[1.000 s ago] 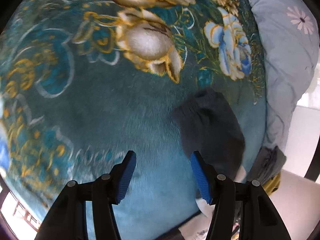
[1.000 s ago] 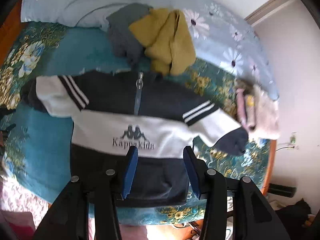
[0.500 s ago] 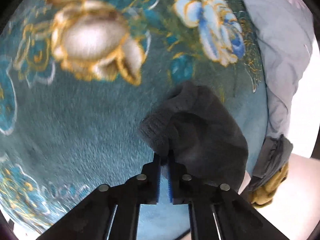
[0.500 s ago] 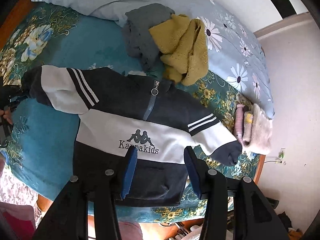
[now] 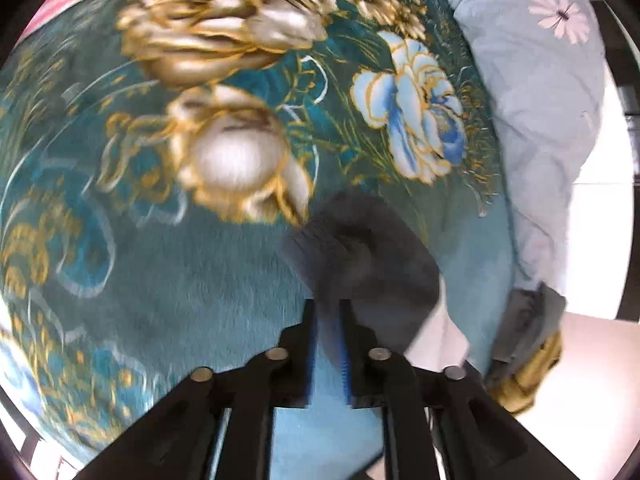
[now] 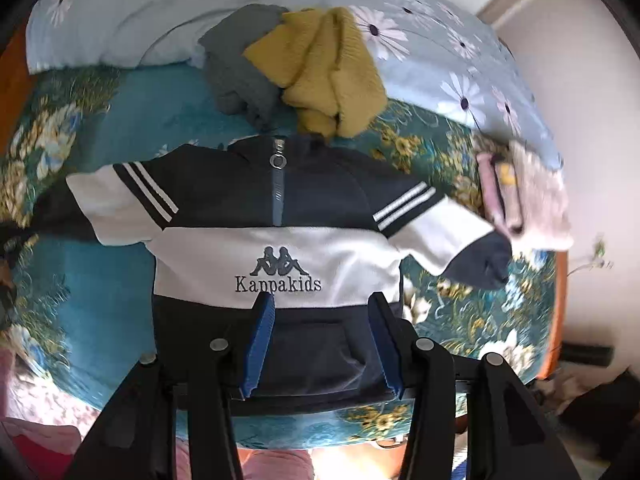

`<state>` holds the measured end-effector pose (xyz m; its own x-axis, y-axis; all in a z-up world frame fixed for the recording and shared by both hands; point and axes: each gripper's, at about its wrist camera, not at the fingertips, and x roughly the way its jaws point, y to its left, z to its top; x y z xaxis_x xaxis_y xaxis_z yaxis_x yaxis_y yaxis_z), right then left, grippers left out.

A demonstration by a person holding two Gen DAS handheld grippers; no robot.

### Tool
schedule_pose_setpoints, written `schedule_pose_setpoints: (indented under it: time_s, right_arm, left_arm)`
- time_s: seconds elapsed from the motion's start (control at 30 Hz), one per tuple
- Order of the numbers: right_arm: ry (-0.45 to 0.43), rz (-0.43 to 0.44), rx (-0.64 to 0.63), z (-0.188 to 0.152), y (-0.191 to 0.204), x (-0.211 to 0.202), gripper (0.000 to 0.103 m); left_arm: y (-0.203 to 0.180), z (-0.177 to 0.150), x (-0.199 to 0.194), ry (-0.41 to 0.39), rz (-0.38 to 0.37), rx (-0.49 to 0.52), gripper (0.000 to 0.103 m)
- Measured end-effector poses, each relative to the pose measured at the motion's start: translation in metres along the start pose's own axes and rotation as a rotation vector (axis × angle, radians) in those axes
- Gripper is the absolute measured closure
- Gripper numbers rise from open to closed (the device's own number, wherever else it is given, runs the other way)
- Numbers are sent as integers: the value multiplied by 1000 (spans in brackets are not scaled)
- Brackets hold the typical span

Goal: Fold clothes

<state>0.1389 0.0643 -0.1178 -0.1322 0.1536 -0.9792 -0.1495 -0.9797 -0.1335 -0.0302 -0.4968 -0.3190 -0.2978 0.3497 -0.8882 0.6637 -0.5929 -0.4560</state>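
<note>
A navy-and-white Kappakids hoodie (image 6: 280,248) lies flat, front up, on a teal floral blanket (image 6: 100,300), both sleeves spread out. In the left wrist view my left gripper (image 5: 328,312) stands narrow with the dark ribbed sleeve cuff (image 5: 368,264) between its pads; the jaws are opening and the picture is blurred. My right gripper (image 6: 322,304) hovers open above the hoodie's front pocket, nothing between its fingers. The other sleeve's navy cuff (image 6: 484,260) rests at the right.
A grey garment (image 6: 240,68) and a mustard sweater (image 6: 320,64) are heaped behind the hoodie's collar, against a pale blue daisy quilt (image 6: 140,12). A pink folded stack (image 6: 520,196) sits at the right, close to the bed's edge. The bed's front edge lies just below the hoodie's hem.
My left gripper went from wide open beside the cuff to pinched on it, then widened slightly and rose. The right gripper shifted a little over the hoodie, still open.
</note>
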Motion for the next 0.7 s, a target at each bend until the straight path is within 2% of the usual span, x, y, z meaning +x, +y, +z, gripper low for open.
schedule_pose_setpoints:
  time_s: [0.03, 0.13, 0.3, 0.4, 0.47, 0.57, 0.7]
  right_arm:
    - [-5, 15, 26, -7, -10, 2, 53]
    - [2, 55, 105, -38, -45, 13, 53]
    - [82, 141, 292, -108, -121, 67, 50]
    - [140, 198, 394, -144, -160, 108, 50]
    - [177, 242, 417, -155, -179, 139, 50]
    - [229, 307, 443, -171, -206, 184, 50]
    - [279, 378, 431, -178, -223, 238, 50]
  left_arm:
    - [2, -13, -7, -4, -3, 3, 64]
    - [1, -64, -19, 16, -12, 66, 63]
    - [-31, -184, 19, 212, 85, 328, 61]
    - [-43, -246, 39, 283, 133, 408, 60]
    - [-42, -281, 51, 285, 176, 407, 56]
    - [-36, -314, 69, 279, 245, 393, 52]
    - [-37, -339, 85, 259, 305, 409, 48]
